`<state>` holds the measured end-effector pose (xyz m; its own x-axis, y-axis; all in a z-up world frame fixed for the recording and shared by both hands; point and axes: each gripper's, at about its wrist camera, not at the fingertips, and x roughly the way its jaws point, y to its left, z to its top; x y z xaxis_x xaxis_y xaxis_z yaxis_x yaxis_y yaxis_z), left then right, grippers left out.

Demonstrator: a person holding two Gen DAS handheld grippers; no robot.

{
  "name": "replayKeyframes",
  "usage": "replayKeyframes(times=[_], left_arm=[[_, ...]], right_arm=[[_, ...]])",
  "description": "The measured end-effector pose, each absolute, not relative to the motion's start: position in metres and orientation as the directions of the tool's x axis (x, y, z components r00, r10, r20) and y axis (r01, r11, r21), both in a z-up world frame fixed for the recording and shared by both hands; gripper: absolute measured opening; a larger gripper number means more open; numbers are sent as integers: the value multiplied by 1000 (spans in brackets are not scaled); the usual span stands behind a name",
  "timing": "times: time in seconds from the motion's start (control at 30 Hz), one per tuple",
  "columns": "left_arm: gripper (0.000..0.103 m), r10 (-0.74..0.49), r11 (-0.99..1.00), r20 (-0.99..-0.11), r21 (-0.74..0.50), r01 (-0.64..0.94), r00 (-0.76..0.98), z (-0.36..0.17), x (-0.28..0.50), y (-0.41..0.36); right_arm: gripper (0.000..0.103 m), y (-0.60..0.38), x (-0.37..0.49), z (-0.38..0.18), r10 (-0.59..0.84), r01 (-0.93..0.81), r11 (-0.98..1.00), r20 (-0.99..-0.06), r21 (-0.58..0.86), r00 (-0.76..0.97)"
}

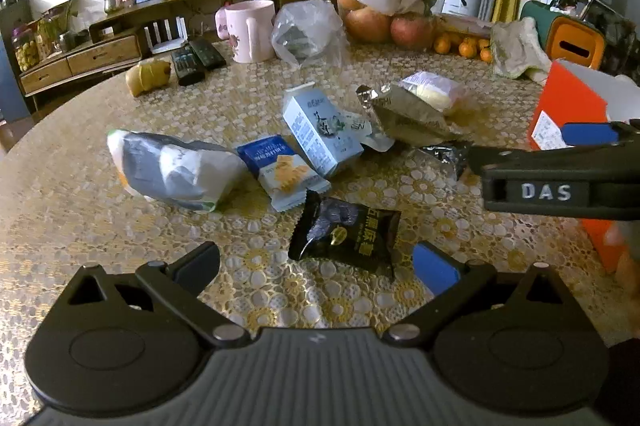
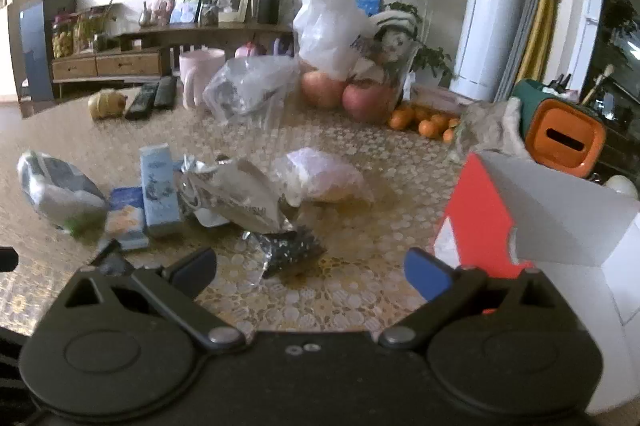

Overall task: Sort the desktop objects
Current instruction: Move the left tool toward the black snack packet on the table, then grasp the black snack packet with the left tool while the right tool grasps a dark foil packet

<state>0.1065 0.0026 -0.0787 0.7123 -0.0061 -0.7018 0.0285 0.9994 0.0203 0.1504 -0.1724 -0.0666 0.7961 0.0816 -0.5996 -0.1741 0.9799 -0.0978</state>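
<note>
Black snack packet (image 1: 347, 235) lies flat, long axis crosswise, between the gaping left tool's (image 1: 320, 266) fingers; right tool (image 2: 312, 268) gapes too.

A round table (image 1: 72, 186) with a yellow lace-patterned cover carries a heap of snack packets around its middle: a milk carton (image 1: 318, 134), a cracker packet (image 1: 280, 170), a black packet (image 1: 348, 232) and a grey bag (image 1: 172, 168). Near the far edge stand a pink mug (image 1: 250, 30), remotes (image 1: 196, 60), apples (image 1: 390, 24) and tangerines (image 1: 464, 46). An orange box (image 1: 568, 110) sits at the right edge.
</note>
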Motion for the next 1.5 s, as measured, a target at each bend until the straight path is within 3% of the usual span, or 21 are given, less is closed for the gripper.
replayKeyframes(times=[0.2,0.3,0.5,0.6,0.77,0.87,1.13,1.5], left_arm=[[103,-2,999,-702,33,35,712,-91,122,-1],[94,2,999,-698,36,32,716,-94,128,-1],[93,-4,999,-696,35,40,718,-100,134,-2],[91,-9,998,-691,34,45,723,-102,133,-3],[77,-17,998,-693,30,53,721,-104,133,-4],[67,-20,999,-698,22,49,716,-104,133,-3],[58,-21,999,-697,19,47,717,-102,131,-2],[53,-32,999,-697,10,54,717,-93,120,-8]], right_arm=[[99,-168,174,-88,70,-180,977,-620,-117,782],[99,-169,186,-97,66,-178,977,-628,-117,776],[95,-167,205,-109,80,-196,974,-645,-110,760],[90,-166,210,-112,75,-197,973,-649,-118,757],[80,-165,211,-113,86,-206,972,-646,-112,758],[59,-163,210,-110,99,-218,970,-651,-104,752],[42,-167,205,-104,105,-202,977,-665,-70,739],[37,-180,170,-90,123,-199,979,-665,-39,736]])
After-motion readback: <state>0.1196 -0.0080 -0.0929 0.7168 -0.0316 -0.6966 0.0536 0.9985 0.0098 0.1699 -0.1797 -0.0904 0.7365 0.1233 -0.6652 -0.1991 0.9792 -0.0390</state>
